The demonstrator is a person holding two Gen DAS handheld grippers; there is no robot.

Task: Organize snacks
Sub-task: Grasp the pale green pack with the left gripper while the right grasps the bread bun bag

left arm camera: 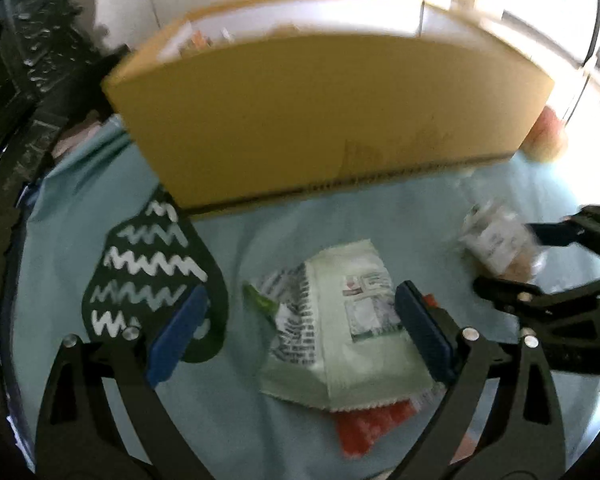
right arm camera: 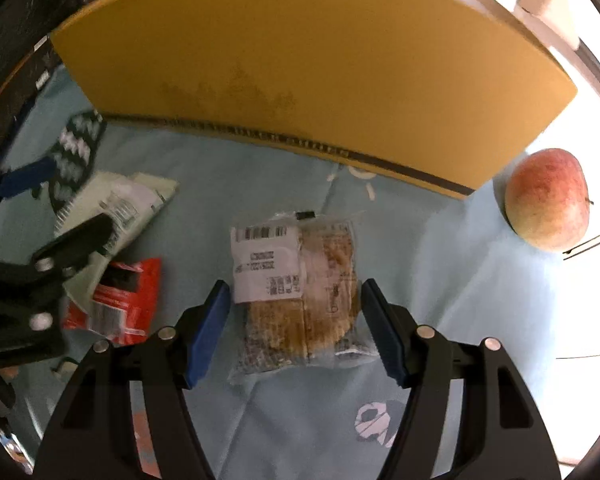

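Cardboard, yellow-brown: an open box (left arm camera: pixel 324 120) stands on the pale blue cloth (left arm camera: pixel 100 208) behind the snacks. Over its rim only some white and orange shapes show near the left corner, too blurred to name.

The left gripper (left arm camera: pixel 300 332) points down with its blue pads well apart. The pale green packet (left arm camera: pixel 340 320) lies flat on the cloth between them, nearer the right pad; I cannot tell whether that pad touches it, and the left pad is clear of it. A red packet (left arm camera: pixel 372 420) sticks out from under the green one's near edge.

The right gripper (right arm camera: pixel 296 328) is about half open over the clear cracker pack (right arm camera: pixel 296 292), one pad on each side. The pads stand just beside the wrapper and neither clearly presses it. The pack lies on the cloth in front of the box.

An apple (right arm camera: pixel 548 200) sits on the cloth by the box's right corner.
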